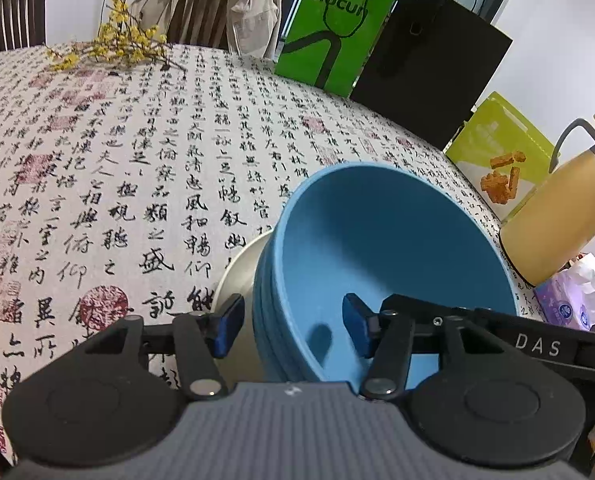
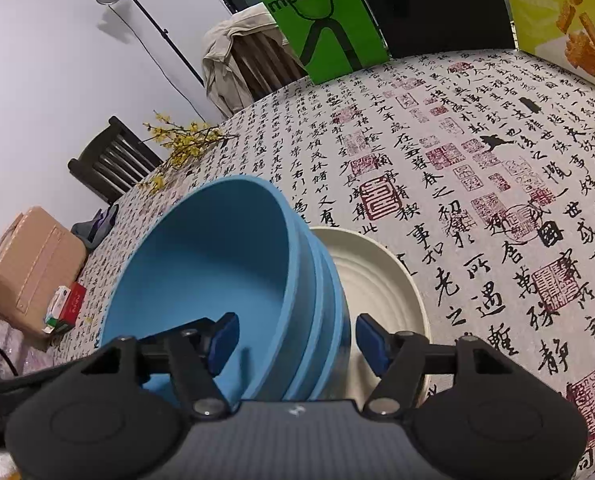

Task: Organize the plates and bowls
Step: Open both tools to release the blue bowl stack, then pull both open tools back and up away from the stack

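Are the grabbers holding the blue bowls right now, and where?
Nothing is held. Each gripper, left and right, straddles the rim of the blue bowls, jaws open, pads clear of the wall.

I see the worktop (image 1: pixel 145 152) under a calligraphy-print cloth. Directly on it: a cream plate (image 2: pixel 381 280) carrying stacked blue bowls (image 2: pixel 217 264), a yellow flower sprig (image 1: pixel 113 40), green bag (image 1: pixel 329 28), black bag (image 1: pixel 429 64), yellow jug (image 1: pixel 557 212).
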Motion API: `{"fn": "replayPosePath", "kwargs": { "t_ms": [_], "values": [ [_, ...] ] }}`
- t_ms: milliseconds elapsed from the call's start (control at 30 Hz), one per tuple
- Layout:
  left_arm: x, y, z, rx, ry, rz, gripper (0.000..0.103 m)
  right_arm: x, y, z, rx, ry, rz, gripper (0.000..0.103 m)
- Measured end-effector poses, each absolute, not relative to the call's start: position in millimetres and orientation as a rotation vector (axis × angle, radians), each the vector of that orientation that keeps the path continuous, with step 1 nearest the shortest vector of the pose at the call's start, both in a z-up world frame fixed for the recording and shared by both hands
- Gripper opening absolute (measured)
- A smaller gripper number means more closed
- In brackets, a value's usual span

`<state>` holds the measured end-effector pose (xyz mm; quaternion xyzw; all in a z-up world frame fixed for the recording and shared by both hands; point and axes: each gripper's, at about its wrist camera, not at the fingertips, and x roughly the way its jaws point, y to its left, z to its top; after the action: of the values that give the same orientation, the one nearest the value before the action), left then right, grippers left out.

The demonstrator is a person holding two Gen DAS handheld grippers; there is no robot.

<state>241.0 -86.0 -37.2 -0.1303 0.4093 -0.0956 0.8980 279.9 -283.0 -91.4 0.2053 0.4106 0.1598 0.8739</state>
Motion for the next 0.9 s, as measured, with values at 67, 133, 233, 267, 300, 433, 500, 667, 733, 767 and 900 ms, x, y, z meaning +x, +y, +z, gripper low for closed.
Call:
{"fn": "replayPosePath", "kwargs": {
  "t_ms": [67,133,233,267,300,433,500,667,733,767,900],
  "values": [
    [238.1,-84.7,-35.0,-0.267,0.834,-0.193,0.061,277.9,-282.9,-89.8,0.429,0.85,0.335,0.068],
    [235.5,-83.7,-33.1,-0.264,0.821,-0.191,0.063,275.7,-281.7,-87.6,0.42,0.839,0.334,0.069],
    [230.0,-81.3,-29.0,-0.256,0.789,-0.184,0.07,270.6,-281.3,-83.7,0.405,0.813,0.33,0.076],
    [227.3,-80.6,-27.2,-0.251,0.773,-0.179,0.072,269.0,-281.8,-82.4,0.402,0.804,0.33,0.078],
    [224.5,-79.9,-25.4,-0.243,0.755,-0.176,0.076,266.6,-282.3,-80.3,0.398,0.789,0.333,0.079],
    [211.5,-77.5,-17.0,-0.218,0.678,-0.166,0.085,257.2,-282.5,-73.2,0.36,0.736,0.344,0.082],
    [203.9,-75.3,-14.3,-0.212,0.637,-0.165,0.091,251.8,-282.5,-69.8,0.347,0.706,0.351,0.086],
    [177.0,-73.3,-9.5,-0.184,0.498,-0.153,0.103,236.1,-286.3,-64.2,0.31,0.622,0.365,0.094],
    [165.5,-76.3,-8.4,-0.16,0.436,-0.132,0.103,227.6,-286.7,-62.1,0.287,0.579,0.381,0.094],
    [160.3,-77.2,-8.1,-0.153,0.41,-0.123,0.103,224.2,-285.9,-60.9,0.279,0.563,0.389,0.099],
    [142.6,-82.2,-9.7,-0.121,0.35,-0.1,0.103,205.2,-284.8,-57.0,0.232,0.476,0.411,0.103]
  ]
}}
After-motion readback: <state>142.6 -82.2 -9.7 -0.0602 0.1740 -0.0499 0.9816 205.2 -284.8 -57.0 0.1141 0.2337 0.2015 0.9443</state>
